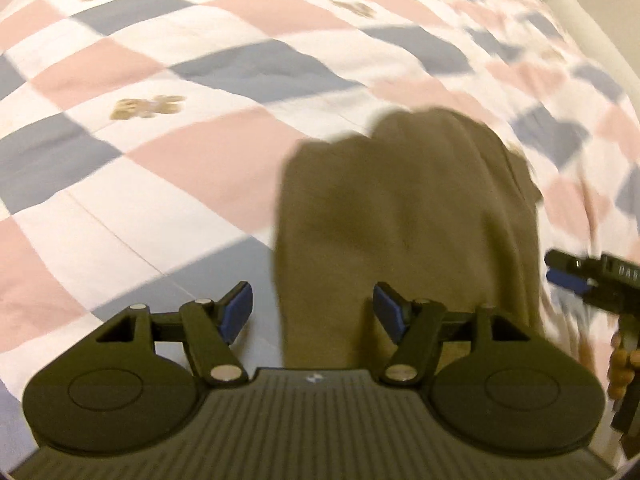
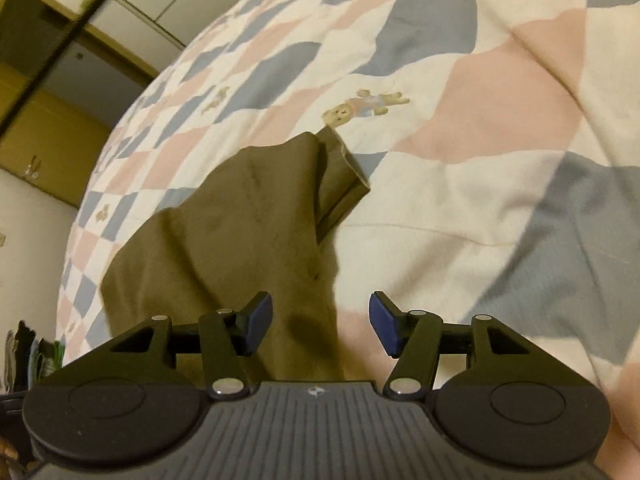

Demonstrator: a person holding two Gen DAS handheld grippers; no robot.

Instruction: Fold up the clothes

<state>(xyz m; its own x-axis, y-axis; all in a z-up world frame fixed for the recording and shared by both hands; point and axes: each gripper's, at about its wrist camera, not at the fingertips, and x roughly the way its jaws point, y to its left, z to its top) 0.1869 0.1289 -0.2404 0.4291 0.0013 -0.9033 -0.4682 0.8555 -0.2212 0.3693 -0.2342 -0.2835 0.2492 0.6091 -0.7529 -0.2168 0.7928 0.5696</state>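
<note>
The olive garment (image 1: 400,216) lies on the checked quilt (image 1: 140,184), its long axis running straight ahead of both grippers. The left gripper (image 1: 313,312) has jaws apart and empty over its near end. The right gripper (image 2: 321,326), also apart and empty, straddles its right edge, equally near.

One olive-brown garment (image 2: 224,232) lies on one checked quilt (image 2: 460,184). Two grippers show: the left gripper (image 1: 313,312) and the right gripper (image 2: 321,326).
</note>
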